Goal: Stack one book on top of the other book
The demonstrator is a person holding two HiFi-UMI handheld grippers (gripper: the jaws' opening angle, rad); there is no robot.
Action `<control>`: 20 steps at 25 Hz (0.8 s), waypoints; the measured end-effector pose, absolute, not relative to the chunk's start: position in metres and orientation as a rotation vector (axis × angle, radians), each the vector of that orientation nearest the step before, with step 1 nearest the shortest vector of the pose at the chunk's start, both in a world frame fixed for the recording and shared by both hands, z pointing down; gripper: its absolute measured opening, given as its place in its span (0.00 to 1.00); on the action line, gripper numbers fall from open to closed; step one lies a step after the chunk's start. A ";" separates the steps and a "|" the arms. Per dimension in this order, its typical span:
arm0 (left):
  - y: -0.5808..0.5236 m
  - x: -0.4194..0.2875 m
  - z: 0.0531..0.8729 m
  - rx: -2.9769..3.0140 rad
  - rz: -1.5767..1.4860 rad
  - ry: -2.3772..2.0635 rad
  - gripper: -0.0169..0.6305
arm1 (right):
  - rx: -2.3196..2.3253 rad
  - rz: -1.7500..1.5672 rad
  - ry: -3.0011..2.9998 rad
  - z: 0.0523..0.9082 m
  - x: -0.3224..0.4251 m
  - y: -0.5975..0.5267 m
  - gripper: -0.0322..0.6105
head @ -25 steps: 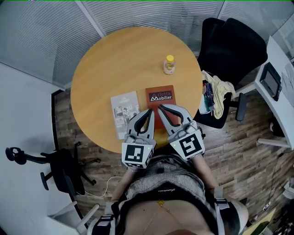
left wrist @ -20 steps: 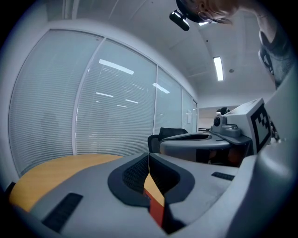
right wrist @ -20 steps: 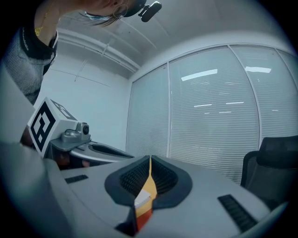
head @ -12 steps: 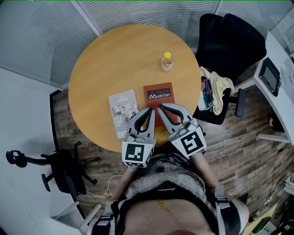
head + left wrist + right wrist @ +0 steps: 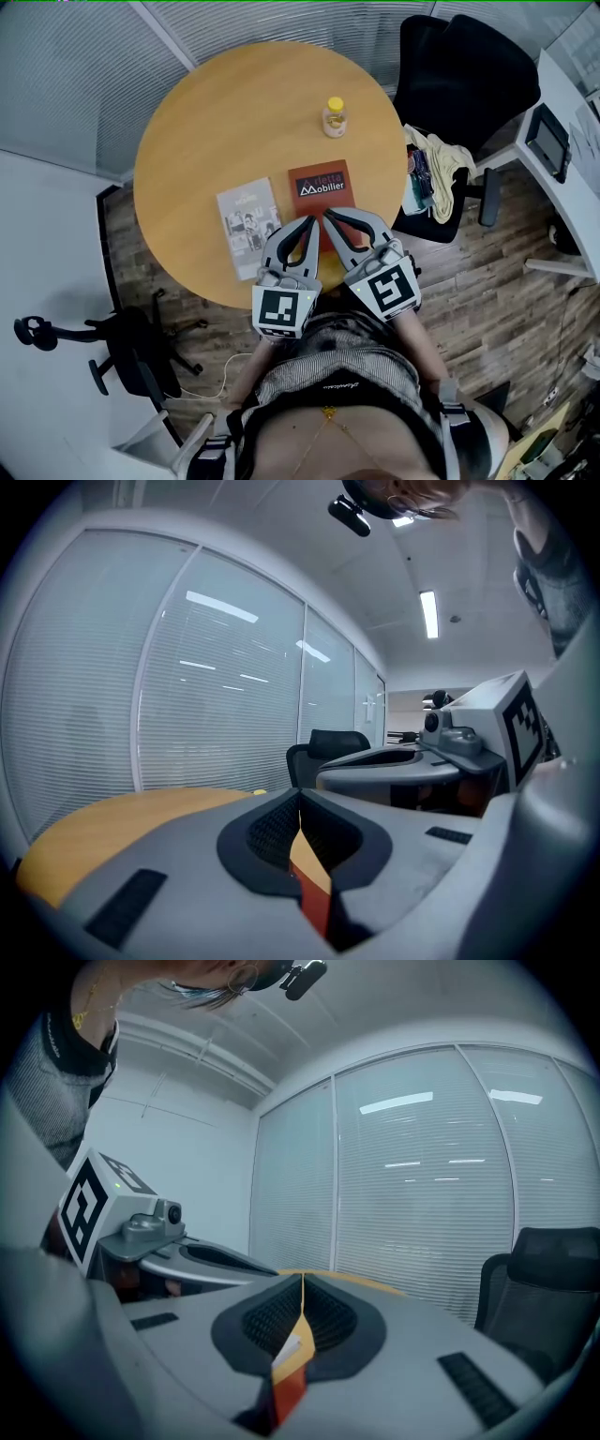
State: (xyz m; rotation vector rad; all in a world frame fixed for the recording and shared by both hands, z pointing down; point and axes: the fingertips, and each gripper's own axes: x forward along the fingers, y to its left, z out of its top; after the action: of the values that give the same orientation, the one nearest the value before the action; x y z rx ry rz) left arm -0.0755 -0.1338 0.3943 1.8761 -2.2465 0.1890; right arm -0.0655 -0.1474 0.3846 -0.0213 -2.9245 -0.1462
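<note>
Two books lie side by side on the round wooden table (image 5: pixel 206 112): a red book (image 5: pixel 319 186) with white lettering, and to its left a grey-white book (image 5: pixel 246 225). My left gripper (image 5: pixel 310 222) and right gripper (image 5: pixel 327 215) are both shut and hold nothing. Their tips nearly meet over the red book's near end. In the left gripper view the jaws (image 5: pixel 300 794) are closed, and a sliver of the red book (image 5: pixel 317 909) shows below them. The right gripper view shows closed jaws (image 5: pixel 302 1279) too, with the red book (image 5: pixel 289 1393) beneath.
A small yellow-capped bottle (image 5: pixel 333 117) stands on the table beyond the red book. A black office chair (image 5: pixel 464 75) with clothes (image 5: pixel 433 173) on it stands right of the table. Another chair (image 5: pixel 122 347) is at the lower left. A desk with a screen (image 5: pixel 551 141) is at the far right.
The head view has shifted a little, so the books and bottle sit slightly higher and further left in the picture. Both grippers stay shut in the same place.
</note>
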 end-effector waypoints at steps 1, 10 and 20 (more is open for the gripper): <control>-0.133 -0.076 0.396 1.872 0.189 -2.243 0.06 | -0.014 -0.139 -2.915 0.387 -0.065 -0.147 0.09; -0.132 -0.080 0.421 1.838 0.187 -2.183 0.06 | 0.025 -0.128 -2.845 0.409 -0.065 -0.146 0.09; -0.125 -0.082 0.474 1.784 0.245 -2.073 0.06 | 0.104 -0.064 -2.769 0.448 -0.061 -0.156 0.09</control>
State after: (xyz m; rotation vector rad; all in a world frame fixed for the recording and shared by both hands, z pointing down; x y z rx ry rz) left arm -0.0821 -0.1246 0.4742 1.7843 -2.0726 0.2450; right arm -0.0609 -0.1561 0.4476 0.1043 -2.7694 -0.0637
